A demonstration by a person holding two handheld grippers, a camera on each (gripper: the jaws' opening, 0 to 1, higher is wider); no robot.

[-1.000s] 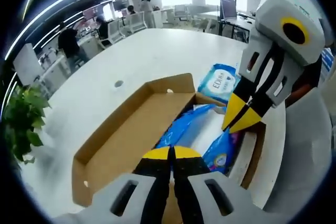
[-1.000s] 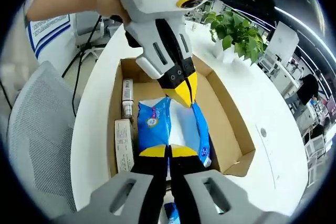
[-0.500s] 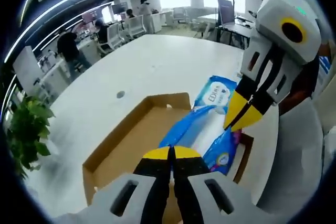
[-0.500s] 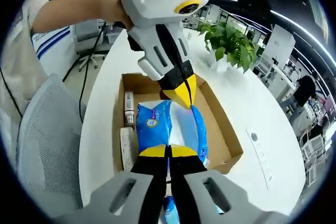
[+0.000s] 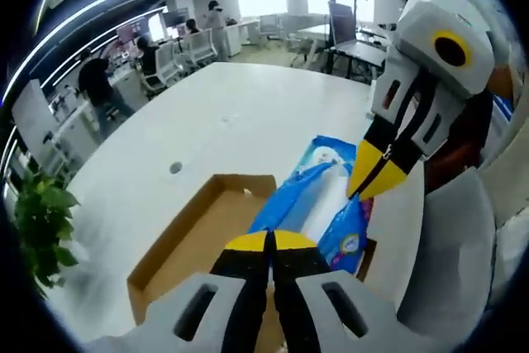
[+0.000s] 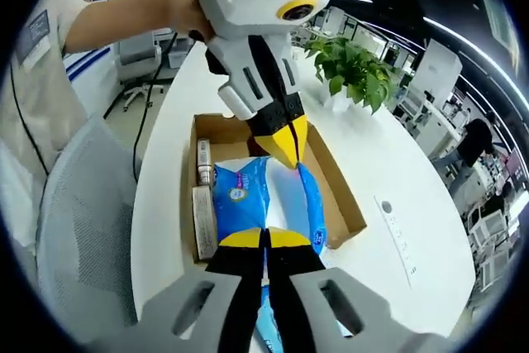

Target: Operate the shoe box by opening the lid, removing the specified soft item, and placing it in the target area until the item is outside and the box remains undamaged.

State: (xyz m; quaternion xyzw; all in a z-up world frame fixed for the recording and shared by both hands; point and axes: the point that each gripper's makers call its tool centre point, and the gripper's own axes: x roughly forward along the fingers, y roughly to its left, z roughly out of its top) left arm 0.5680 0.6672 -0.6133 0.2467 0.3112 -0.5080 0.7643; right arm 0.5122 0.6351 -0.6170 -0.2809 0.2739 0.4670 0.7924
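A soft blue wipes pack [image 5: 318, 208] hangs above the open cardboard shoe box [image 5: 169, 245], gripped at both ends. In the left gripper view, my left gripper [image 5: 270, 242] is shut on its near end, and my right gripper [image 5: 374, 178] comes in from the right, shut on the far end. In the right gripper view, my right gripper [image 6: 264, 238] pinches the pack [image 6: 240, 196] at the bottom, while my left gripper [image 6: 288, 143] clamps the opposite end over the box [image 6: 340, 197]. A second blue pack [image 5: 329, 151] lies on the table beyond the box.
A tube [image 6: 201, 160] and a small carton [image 6: 201, 222] lie along the box's left wall. The box rests on a white table [image 5: 248, 113]. A grey mesh chair [image 6: 74, 229] stands beside the table and a potted plant [image 6: 347, 68] at its far end.
Both grippers have risen with the blue pack held between them. The box now looks smaller and farther below in both views.
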